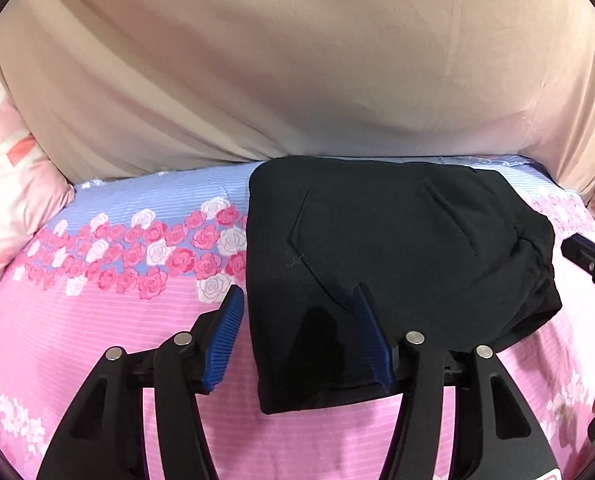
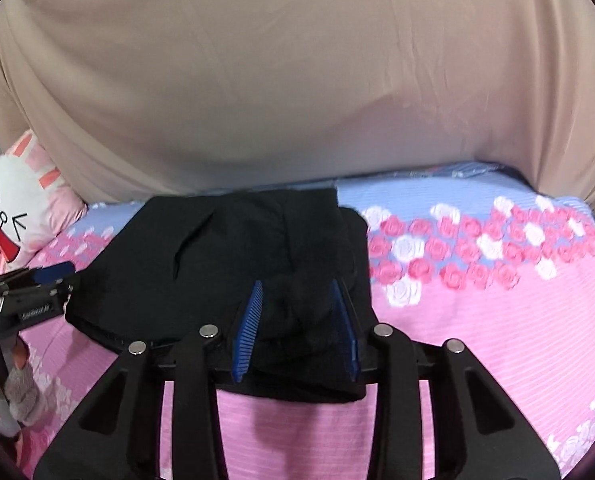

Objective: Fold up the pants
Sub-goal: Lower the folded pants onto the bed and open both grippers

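Already folded compact, the black pants [image 1: 397, 248] lie on the bed [image 1: 97, 360]. Left tool [image 1: 297, 340] stands open; right tool [image 2: 297, 332] grips bunched cloth, which could be dragged loose on withdrawal.

Left wrist view: low and close over the near edge of the bed [image 1: 97, 360], angled down toward the beige drape [image 1: 297, 60]. Right wrist view: same heading, same closeness. Both share the folded black pants [image 1: 397, 240] [image 2: 237, 248] and rose-print sheet.
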Demonstrator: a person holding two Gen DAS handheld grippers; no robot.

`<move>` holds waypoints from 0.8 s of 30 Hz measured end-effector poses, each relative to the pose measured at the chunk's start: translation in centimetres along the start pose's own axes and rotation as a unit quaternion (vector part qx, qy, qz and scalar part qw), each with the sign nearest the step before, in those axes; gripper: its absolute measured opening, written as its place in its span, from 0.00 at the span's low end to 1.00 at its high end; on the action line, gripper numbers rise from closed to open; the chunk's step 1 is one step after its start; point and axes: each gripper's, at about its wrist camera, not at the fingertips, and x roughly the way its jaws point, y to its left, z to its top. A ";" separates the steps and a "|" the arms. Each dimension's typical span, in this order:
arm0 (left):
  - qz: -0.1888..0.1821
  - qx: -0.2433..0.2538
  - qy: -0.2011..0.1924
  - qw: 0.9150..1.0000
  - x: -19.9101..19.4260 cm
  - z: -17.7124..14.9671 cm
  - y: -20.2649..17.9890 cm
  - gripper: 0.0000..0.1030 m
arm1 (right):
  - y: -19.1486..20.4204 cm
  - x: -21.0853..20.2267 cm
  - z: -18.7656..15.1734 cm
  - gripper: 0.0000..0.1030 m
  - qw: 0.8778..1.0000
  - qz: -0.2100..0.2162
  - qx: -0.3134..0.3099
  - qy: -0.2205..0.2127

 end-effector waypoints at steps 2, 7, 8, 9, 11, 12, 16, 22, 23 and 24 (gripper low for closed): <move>0.005 0.001 0.004 1.000 0.1 0.1 0.0 0.54 | -0.8 0.9 0.1 0.35 1.000 -0.003 0.015 0.009; 0.024 -0.003 0.027 0.999 2.4 -0.2 1.1 0.56 | -1.7 3.3 -0.5 0.35 0.999 -0.009 0.027 0.037; 0.026 -0.007 0.030 0.999 2.8 -0.3 1.4 0.56 | -1.7 3.8 -0.8 0.35 0.998 -0.010 0.026 0.047; 0.027 -0.009 0.033 0.999 3.1 -0.5 1.6 0.56 | -1.7 4.4 -1.2 0.36 0.998 -0.008 0.026 0.054; 0.035 -0.004 0.033 0.999 3.8 -0.9 1.9 0.61 | -1.6 4.8 -1.8 0.37 0.998 -0.009 0.021 0.054; 0.042 0.001 0.033 0.999 4.1 -1.1 1.9 0.67 | -1.4 4.9 -2.0 0.37 0.998 -0.011 0.017 0.054; 0.047 -0.015 0.041 0.998 5.1 -1.5 2.7 0.78 | -1.1 4.6 -1.5 0.37 0.998 -0.015 0.013 0.056; 0.035 -0.033 0.003 0.999 -0.4 -2.5 2.8 0.75 | -0.5 -1.3 -2.5 0.40 1.000 -0.027 0.009 0.001; 0.036 -0.030 -0.005 0.999 -1.3 -3.1 2.5 0.79 | -0.3 -2.1 -3.1 0.45 0.999 -0.031 0.006 -0.003; 0.035 -0.030 -0.012 0.999 -2.4 -3.8 2.2 0.82 | -0.2 -3.0 -4.0 0.52 0.999 -0.037 0.008 -0.008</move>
